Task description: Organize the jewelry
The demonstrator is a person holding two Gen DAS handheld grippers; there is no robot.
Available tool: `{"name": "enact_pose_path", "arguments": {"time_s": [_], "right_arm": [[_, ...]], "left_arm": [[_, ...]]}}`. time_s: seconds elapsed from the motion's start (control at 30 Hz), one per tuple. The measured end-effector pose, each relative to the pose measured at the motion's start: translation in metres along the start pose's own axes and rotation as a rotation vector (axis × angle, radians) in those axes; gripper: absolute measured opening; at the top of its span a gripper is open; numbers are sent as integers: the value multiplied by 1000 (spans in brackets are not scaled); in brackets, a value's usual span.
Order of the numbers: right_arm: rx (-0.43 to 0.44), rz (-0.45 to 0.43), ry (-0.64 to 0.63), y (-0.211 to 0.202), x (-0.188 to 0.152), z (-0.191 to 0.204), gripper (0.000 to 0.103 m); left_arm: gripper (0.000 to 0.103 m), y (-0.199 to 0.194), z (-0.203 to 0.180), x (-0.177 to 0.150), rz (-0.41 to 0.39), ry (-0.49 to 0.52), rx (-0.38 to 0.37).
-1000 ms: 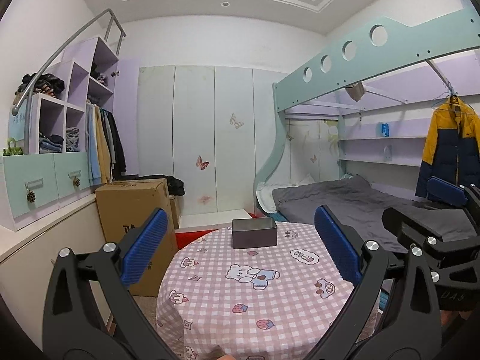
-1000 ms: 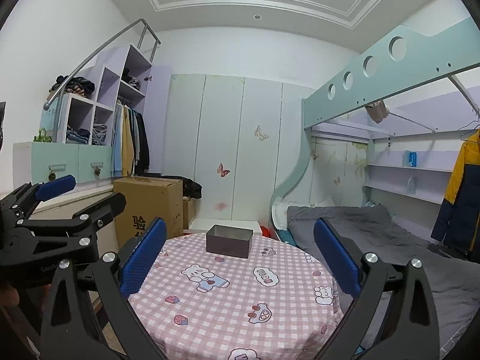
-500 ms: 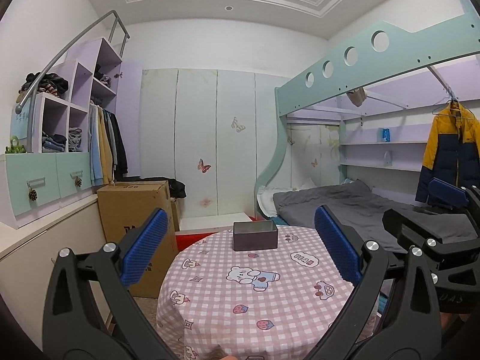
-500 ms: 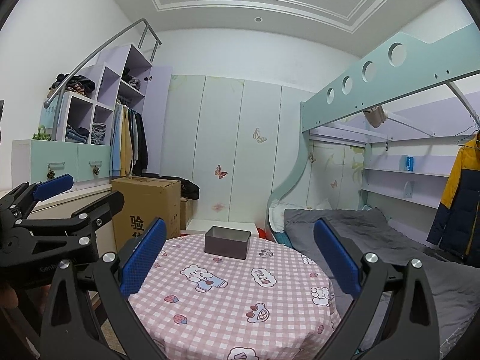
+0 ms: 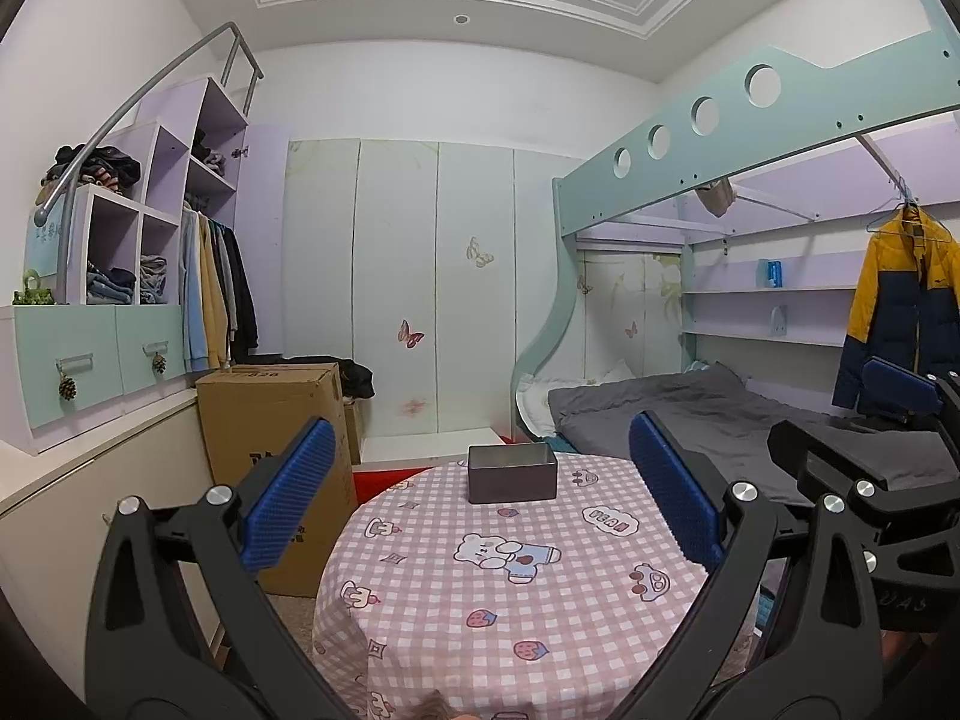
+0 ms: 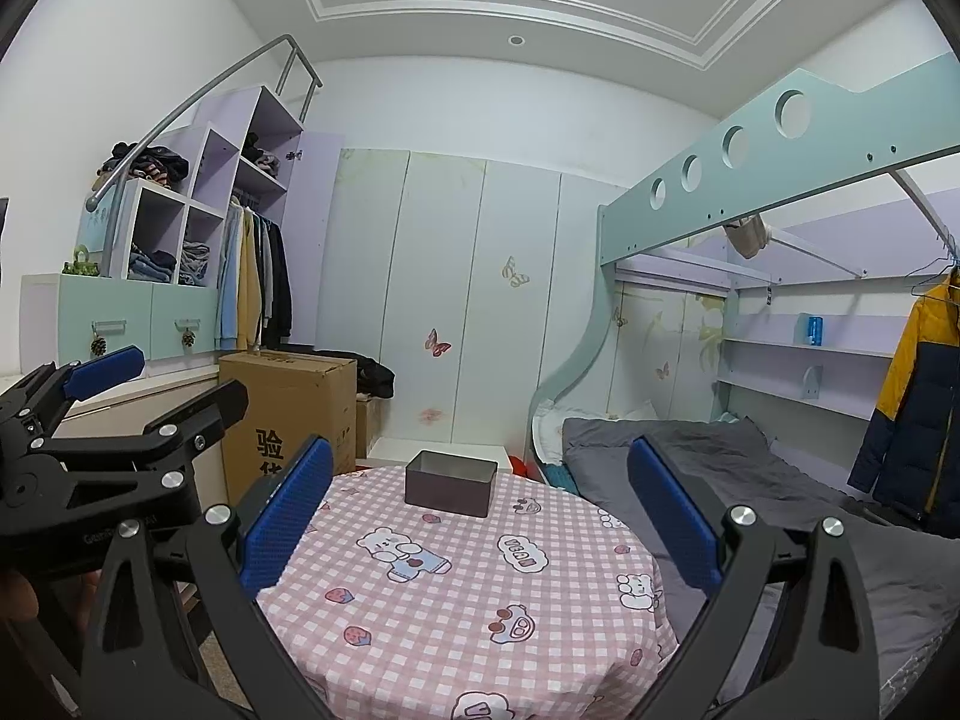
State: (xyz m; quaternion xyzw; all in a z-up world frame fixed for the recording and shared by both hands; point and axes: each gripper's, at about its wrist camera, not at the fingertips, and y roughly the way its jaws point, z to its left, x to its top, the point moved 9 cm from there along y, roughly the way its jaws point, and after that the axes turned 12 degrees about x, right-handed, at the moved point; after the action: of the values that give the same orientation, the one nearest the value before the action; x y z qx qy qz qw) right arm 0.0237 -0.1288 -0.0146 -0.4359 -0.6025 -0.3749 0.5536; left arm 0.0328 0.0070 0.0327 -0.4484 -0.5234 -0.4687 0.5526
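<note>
the dark open box (image 5: 512, 473) sits at the far edge of the round checked table (image 5: 540, 612), with no jewelry visible around it. nearer than the box, the left tool (image 5: 480, 507) and right tool (image 6: 480, 507) hang above the table, both spread wide and empty. this looks like the opening step; next calls for finding a piece to grasp.

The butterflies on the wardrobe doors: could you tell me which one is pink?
The lower butterfly, on the middle door; the upper butterfly is pale cream.
</note>
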Motion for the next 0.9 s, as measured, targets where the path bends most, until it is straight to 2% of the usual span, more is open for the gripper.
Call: {"name": "enact_pose_path", "arguments": {"time_s": [0.9], "right_arm": [[-19,3,8,-2,-3,-3,95]], "left_arm": [[96,-1,-5,-2,-5,1,-17]]}}
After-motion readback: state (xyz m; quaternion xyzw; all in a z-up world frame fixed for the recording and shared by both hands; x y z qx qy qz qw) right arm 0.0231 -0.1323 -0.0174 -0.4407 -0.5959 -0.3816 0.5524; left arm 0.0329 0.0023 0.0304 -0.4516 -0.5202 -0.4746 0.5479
